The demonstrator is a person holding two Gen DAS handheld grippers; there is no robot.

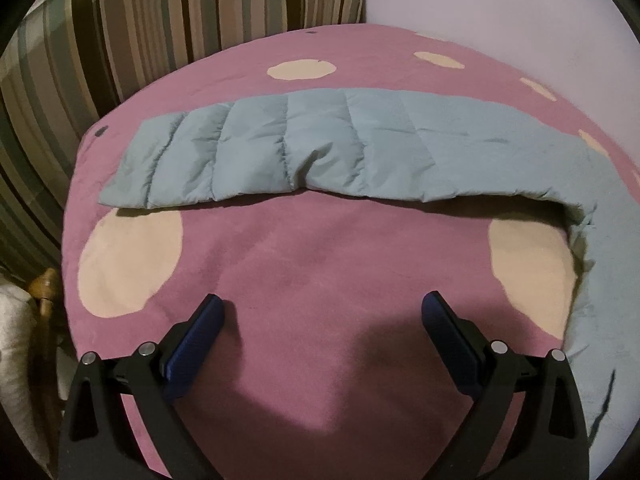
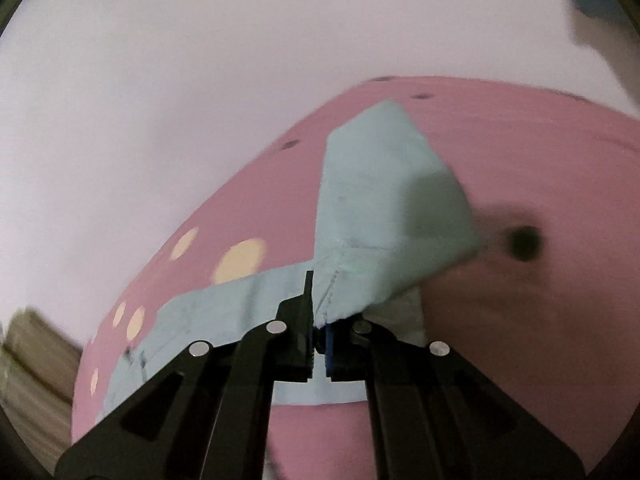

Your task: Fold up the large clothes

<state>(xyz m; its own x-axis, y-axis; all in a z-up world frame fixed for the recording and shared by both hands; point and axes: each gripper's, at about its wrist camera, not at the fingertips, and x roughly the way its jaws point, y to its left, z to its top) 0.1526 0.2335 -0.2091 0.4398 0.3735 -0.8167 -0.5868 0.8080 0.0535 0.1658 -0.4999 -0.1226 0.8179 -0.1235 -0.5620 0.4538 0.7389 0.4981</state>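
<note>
A light blue quilted garment (image 1: 304, 152) lies across the pink bedcover (image 1: 320, 264), its padded sleeve stretched to the left and its body running off to the right edge. My left gripper (image 1: 324, 312) is open and empty, low over the bare cover in front of the garment. In the right wrist view my right gripper (image 2: 320, 320) is shut on a seam edge of the blue garment (image 2: 384, 208), which is lifted and drapes away from the jaws above the bedcover (image 2: 520, 320).
The pink cover has cream spots (image 1: 132, 260). A striped curtain (image 1: 120, 20) hangs behind the bed at the left, a pale wall (image 1: 500, 4) at the right. A wicker piece (image 1: 44, 284) stands beside the bed's left edge.
</note>
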